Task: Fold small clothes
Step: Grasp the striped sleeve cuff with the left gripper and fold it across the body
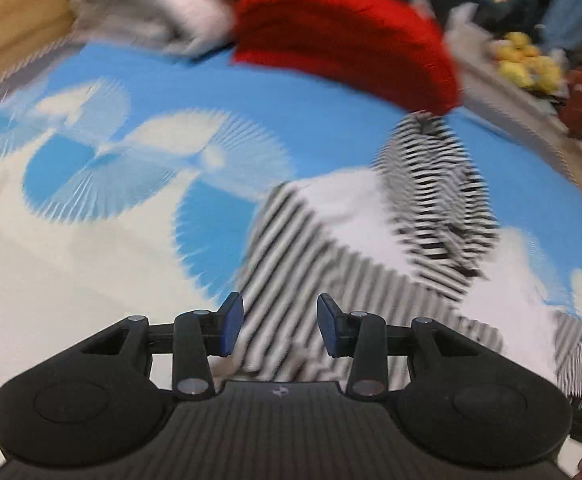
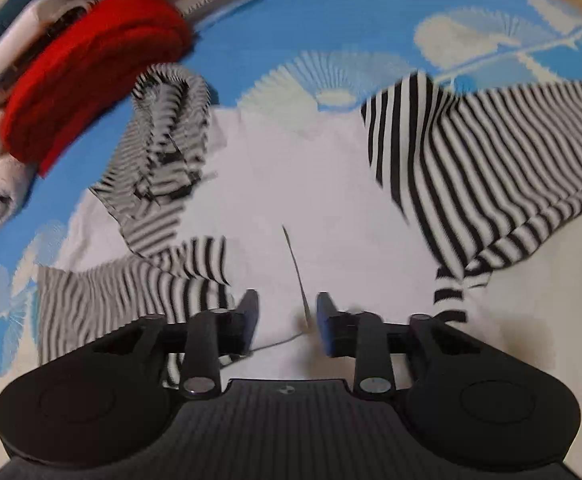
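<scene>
Underneath, a blue and white patterned sheet point(image 1: 211, 80) is seen. On it the striped garment point(image 2: 491, 152) is spread, directly below both grippers. Left gripper point(image 1: 279, 330) is held apart above striped cloth, nothing pinched; right gripper point(image 2: 287, 322) likewise parted, empty.

Surface: blue sheet point(image 2: 291, 20) with white fan print. On it: striped black-and-white garment with white panel point(image 2: 299, 168), spread partly folded; red folded cloth point(image 2: 91, 76) at far edge; whitish fluffy cloth point(image 1: 147, 4) touching the red one
</scene>
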